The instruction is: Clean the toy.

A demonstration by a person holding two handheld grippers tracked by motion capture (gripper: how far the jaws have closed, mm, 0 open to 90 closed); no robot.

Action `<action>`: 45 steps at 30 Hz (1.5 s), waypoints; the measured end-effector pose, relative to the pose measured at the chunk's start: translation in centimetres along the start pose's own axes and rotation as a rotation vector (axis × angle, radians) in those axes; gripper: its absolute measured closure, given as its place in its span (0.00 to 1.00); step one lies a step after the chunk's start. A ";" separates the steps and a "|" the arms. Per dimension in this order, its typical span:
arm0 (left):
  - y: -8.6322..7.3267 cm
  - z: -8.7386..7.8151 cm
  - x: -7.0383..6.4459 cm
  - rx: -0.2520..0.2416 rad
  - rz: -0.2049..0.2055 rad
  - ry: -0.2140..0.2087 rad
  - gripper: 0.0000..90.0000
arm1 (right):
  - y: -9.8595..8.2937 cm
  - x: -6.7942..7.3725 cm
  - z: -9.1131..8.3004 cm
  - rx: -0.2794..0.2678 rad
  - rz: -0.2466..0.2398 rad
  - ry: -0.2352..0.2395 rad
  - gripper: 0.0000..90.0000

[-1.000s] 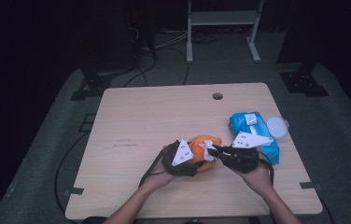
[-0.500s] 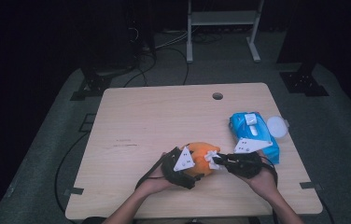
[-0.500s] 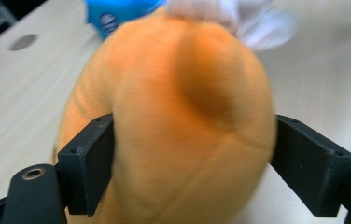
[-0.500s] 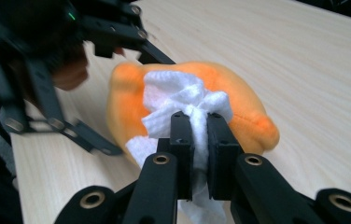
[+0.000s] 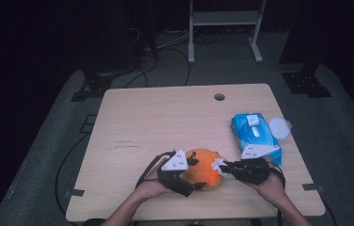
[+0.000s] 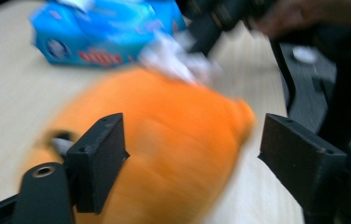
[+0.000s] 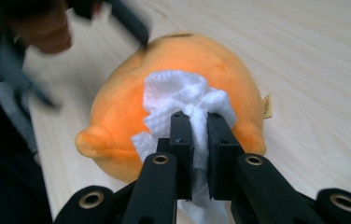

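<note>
the orange plush toy (image 7: pixel 178 107) is mid-wipe: the right gripper (image 7: pixel 197 135) fingers clamp a white wipe (image 7: pixel 183 95) against it, the left gripper (image 6: pixel 187 154) fingers straddle it wide, so next comes steady rubbing.

Pale wood surface (image 5: pixel 165 122), round hole (image 5: pixel 219 97) near far edge. Blue wipes pack (image 5: pixel 255 136) lies flat at right side; white round lid (image 5: pixel 279 127) just beside it, toward right edge. Grey carpet floor (image 5: pixel 52 150) around. White metal stand (image 5: pixel 224 19) beyond surface; black cables (image 5: pixel 165 44) on floor, dark equipment at left behind
</note>
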State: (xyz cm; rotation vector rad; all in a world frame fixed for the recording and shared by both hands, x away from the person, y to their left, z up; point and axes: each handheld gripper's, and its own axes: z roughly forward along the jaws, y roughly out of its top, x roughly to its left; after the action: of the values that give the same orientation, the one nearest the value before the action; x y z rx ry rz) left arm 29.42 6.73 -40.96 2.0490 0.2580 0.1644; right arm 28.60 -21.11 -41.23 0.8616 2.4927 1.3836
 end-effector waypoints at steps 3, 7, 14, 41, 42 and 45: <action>0.9 0.5 1.4 -0.024 -0.019 0.029 0.21 | -0.6 0.0 -0.2 0.008 -0.015 0.025 0.91; 1.3 2.8 2.7 0.084 -0.015 0.046 0.13 | -1.0 0.0 -0.3 0.006 -0.029 0.042 0.91; 0.3 3.8 3.0 0.132 -0.029 -0.018 0.26 | -1.7 -0.3 -1.0 0.009 -0.029 0.071 0.91; 0.8 1.2 6.1 0.062 -0.155 0.352 0.42 | -4.4 -4.1 -2.6 0.031 0.062 -0.047 0.62; 0.8 1.2 6.1 0.063 -0.154 0.350 0.41 | -4.4 -4.1 -2.6 0.028 0.063 -0.046 0.61; 0.8 1.1 6.1 0.060 -0.150 0.349 0.40 | -4.3 -4.2 -2.4 0.034 0.055 -0.033 0.58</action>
State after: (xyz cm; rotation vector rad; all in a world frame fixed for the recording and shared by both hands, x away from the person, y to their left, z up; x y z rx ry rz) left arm 35.63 6.99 -40.70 2.0433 0.6377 0.4263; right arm 29.33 -26.96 -44.00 0.9590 2.4921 1.3357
